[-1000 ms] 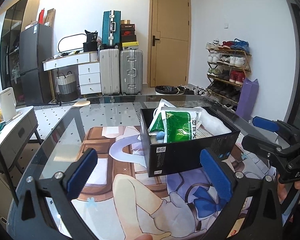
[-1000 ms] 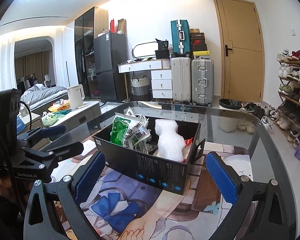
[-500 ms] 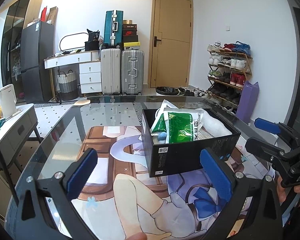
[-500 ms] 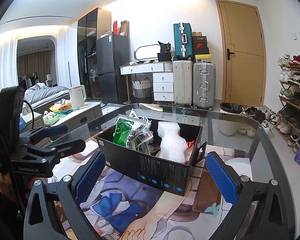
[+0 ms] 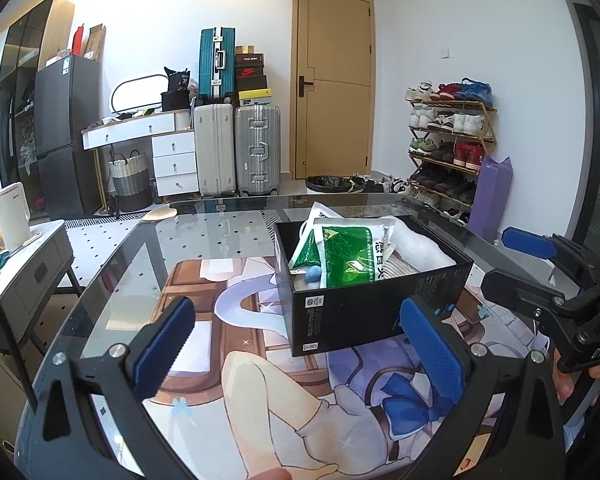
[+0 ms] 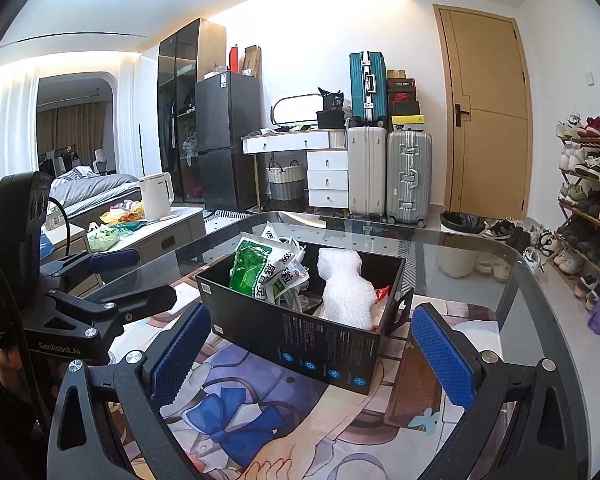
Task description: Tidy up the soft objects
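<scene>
Both the left gripper (image 5: 300, 344) and the right gripper (image 6: 308, 348) hang spread and empty before the black box (image 6: 312, 332) on the glass table (image 5: 220, 240), soft packets (image 6: 256, 268) and bubble wrap (image 6: 344, 288) inside, so tidying looks finished or paused; any next move means reaching in.

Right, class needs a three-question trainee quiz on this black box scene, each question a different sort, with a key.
1. True or false: the left gripper holds a packet.
2. The bubble wrap is: A) on the mat, B) inside the black box, C) in the right gripper.
3. Fill in: the box stands on a printed mat under a ____ tabletop.

Key: 1 false, both grippers are open and empty; 2 B; 3 glass.
</scene>
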Demonstrator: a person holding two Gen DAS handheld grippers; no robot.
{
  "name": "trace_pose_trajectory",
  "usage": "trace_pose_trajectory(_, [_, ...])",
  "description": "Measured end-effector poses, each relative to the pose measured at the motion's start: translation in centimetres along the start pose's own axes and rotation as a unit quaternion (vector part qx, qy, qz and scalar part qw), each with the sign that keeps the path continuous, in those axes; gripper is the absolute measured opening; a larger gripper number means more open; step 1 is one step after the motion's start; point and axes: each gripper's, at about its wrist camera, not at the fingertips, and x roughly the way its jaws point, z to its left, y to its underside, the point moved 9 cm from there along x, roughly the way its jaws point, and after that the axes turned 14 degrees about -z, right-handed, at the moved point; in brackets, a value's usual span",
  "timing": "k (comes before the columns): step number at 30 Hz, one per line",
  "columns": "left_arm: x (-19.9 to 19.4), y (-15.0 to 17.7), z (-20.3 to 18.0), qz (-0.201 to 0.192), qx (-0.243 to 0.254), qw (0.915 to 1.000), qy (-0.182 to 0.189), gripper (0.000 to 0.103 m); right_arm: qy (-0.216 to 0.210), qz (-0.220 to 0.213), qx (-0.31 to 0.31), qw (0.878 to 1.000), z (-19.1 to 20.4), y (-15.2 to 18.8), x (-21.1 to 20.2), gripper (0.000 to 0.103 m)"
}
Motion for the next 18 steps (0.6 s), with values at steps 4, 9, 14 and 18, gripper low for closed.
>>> trace_pose_trajectory(4, [-0.14, -0.04, -0.24, -0.002, 0.002, 1.0, 0.002, 0.103, -0.001, 0.0, 0.0, 1.0, 0.01, -0.01, -0.03, 0.102])
trace_pose_trajectory(9, [-0.19, -0.19, -0.55, -0.004, 0.004, 1.0, 0.005, 0.103, -0.002, 0.0, 0.0, 1.0, 0.13, 0.01, -0.06, 0.102])
trace_pose_trajectory(14, [-0.23, -0.15, -0.47, -0.005, 0.004, 1.0, 0.005, 0.103, -0.002, 0.001, 0.001, 1.0, 0.18, 0.03, -0.01, 0.102])
trace_pose_trajectory(18, [-0.24, -0.15, -0.54, -0.004, 0.004, 1.0, 0.006, 0.103, -0.002, 0.0, 0.0, 1.0, 0.13, 0.01, -0.07, 0.102])
